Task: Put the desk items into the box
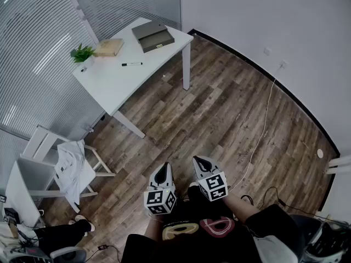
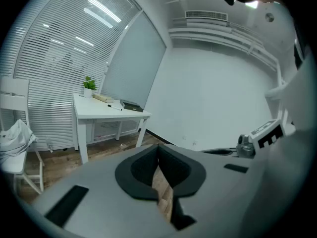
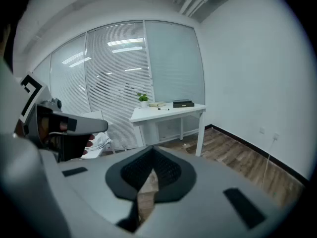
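A white desk point(image 1: 118, 81) stands far off at the upper left on the wood floor. On it are a dark grey box point(image 1: 152, 36), a tan book point(image 1: 109, 47), a black pen point(image 1: 131, 64) and a small green plant point(image 1: 82, 53). My left gripper point(image 1: 163, 169) and right gripper point(image 1: 198, 160) are held side by side close to my body, well short of the desk, both shut with nothing in them. The left gripper view shows the desk point(image 2: 99, 112) at the left beyond the touching fingertips point(image 2: 158, 150). In the right gripper view the desk point(image 3: 166, 112) and box point(image 3: 183, 103) lie straight ahead.
A white chair draped with a white cloth point(image 1: 68, 166) stands left of me, beside a white shelf point(image 1: 16, 190). A thin white cable point(image 1: 263, 130) runs across the floor at the right. A person's dark leg point(image 1: 60, 234) shows at the bottom left.
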A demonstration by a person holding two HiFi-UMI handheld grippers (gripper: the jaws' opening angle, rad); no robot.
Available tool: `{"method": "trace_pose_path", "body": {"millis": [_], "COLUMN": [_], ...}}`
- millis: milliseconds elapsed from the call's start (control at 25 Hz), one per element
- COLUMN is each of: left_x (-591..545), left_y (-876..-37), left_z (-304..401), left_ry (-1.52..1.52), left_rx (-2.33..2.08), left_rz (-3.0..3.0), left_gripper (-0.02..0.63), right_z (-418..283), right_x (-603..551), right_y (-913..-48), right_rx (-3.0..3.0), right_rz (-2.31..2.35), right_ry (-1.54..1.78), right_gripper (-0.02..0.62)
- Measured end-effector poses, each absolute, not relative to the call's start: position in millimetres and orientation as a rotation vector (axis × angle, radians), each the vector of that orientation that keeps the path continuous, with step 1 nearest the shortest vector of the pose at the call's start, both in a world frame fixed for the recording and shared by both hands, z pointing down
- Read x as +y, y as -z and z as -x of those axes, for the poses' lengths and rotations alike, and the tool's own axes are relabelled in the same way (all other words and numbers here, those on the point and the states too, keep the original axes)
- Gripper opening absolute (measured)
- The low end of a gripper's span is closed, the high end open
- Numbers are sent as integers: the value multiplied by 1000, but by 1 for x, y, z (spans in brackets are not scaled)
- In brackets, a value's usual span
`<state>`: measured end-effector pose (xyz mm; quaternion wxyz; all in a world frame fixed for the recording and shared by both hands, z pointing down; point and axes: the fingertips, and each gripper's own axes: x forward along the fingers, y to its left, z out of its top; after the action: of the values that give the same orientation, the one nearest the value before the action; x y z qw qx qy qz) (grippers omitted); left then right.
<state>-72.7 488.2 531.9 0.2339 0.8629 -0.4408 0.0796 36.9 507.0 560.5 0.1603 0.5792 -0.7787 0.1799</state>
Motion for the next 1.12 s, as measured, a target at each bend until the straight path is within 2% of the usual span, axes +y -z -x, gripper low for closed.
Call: {"method": "trace_pose_path", "body": {"millis": [400,1120], "left_x": [471,415], "left_y": [-528,-521], "left_z": [126,180], "left_ry": [-167,-176], "left_rx": [-1191,-1107], "left_rz": [-2392,-2482], "left_gripper": [17,17], "right_z": [21,45], "right_x": [493,436], "right_y": [-551,-535], "right_rx": [-2233,-2170], "right_rz": [-1673,-1937], "right_ry": [-429,-445], "right_gripper": [9,11]}}
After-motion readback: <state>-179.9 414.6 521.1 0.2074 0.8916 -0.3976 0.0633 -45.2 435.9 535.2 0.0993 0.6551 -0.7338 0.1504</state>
